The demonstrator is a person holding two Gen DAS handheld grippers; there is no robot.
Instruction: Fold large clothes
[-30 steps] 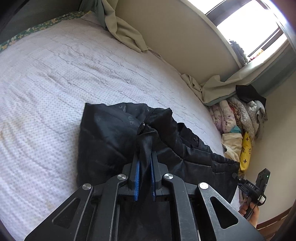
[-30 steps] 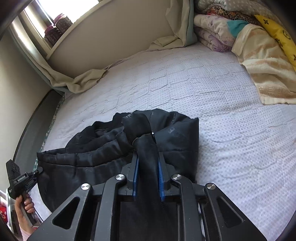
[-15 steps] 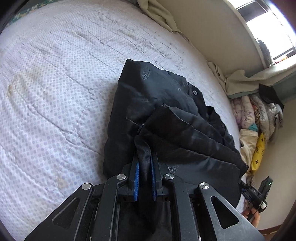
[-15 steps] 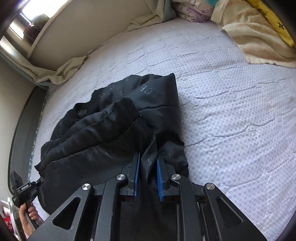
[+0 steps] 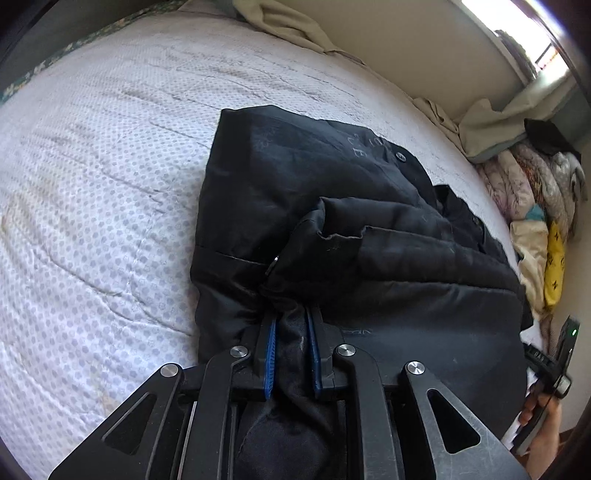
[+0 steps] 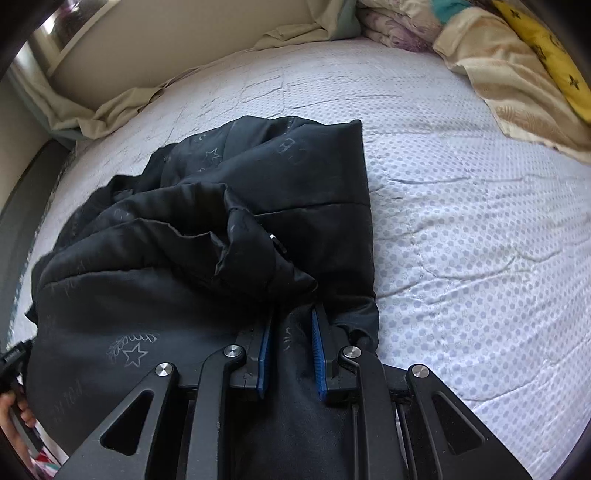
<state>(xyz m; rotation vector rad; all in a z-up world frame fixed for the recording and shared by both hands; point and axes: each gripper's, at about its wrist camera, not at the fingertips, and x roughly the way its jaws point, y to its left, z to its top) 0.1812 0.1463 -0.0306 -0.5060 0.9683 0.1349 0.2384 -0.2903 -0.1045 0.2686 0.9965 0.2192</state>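
Note:
A black quilted jacket (image 5: pixel 332 177) lies bunched and partly folded on the white dotted bed (image 5: pixel 92 184). My left gripper (image 5: pixel 290 314) is at the jacket's near left edge. Its jaws are opening, and a fold of black fabric still fills the gap between the blue pads (image 5: pixel 270 354). In the right wrist view my right gripper (image 6: pixel 291 317) is shut on the near right edge of the jacket (image 6: pixel 258 177), low over the mattress (image 6: pixel 461 221). A hand (image 5: pixel 539 417) holding the other gripper's handle shows at the far right.
Folded quilts (image 5: pixel 535 192) and a yellow pillow (image 5: pixel 554 266) are piled at the bed's far right end. Beige cloth (image 5: pixel 288 22) hangs along the wall under the window. A cream blanket (image 6: pixel 517 85) lies at the upper right of the right view.
Both grippers have come down toward the bed, and the jacket they held up now rests folded over on the mattress. The gap between the left pads has widened.

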